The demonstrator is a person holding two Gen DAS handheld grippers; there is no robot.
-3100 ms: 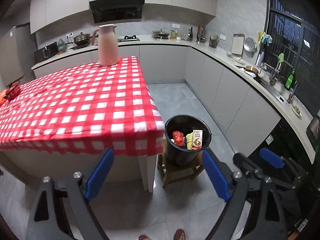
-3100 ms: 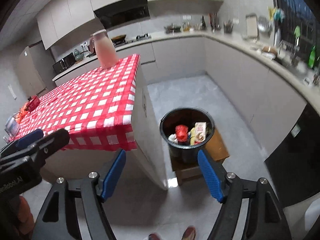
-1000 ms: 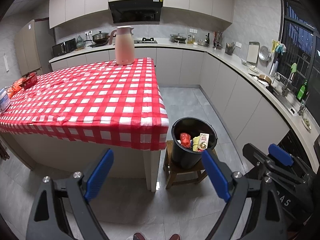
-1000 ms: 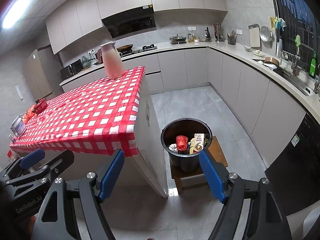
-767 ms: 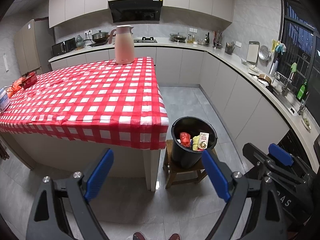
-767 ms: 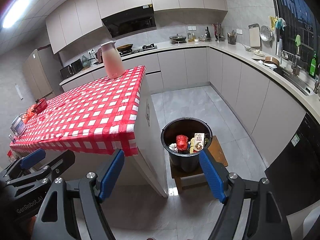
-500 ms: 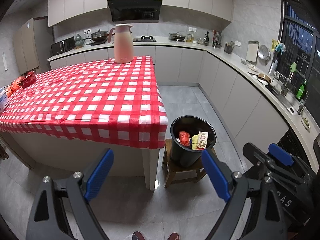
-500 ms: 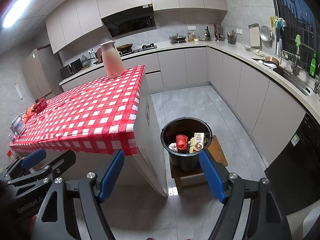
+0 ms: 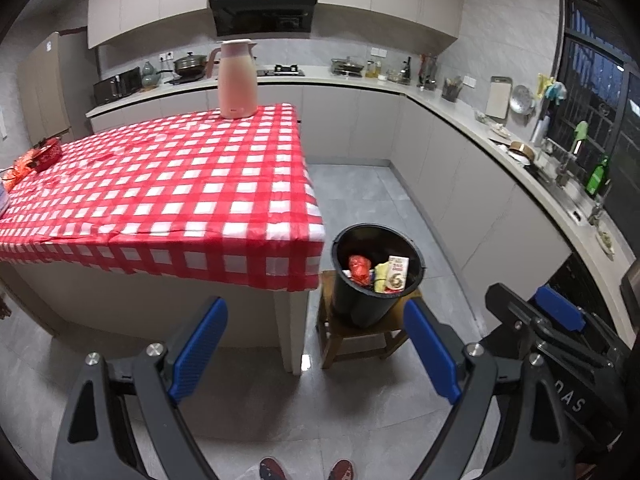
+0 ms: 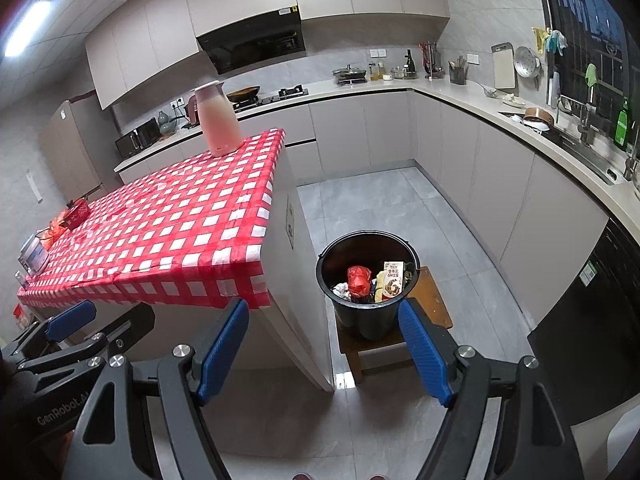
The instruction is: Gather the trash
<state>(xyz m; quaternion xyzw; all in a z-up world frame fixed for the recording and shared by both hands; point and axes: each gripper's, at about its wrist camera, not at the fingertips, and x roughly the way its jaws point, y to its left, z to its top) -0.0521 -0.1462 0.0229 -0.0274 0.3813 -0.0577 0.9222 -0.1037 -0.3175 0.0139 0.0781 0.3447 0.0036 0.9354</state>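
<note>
On stool (image 9: 362, 334): upright bucket (image 9: 362, 308) (mouth upward)

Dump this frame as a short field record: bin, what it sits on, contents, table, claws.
bin: black bucket, upright, no lid
support: small wooden stool, beside the table corner
contents: red wrapper, printed carton, white crumpled scrap
table: red checked cloth; pink jug at far end
left claw: open, empty
right claw: open, empty
</note>
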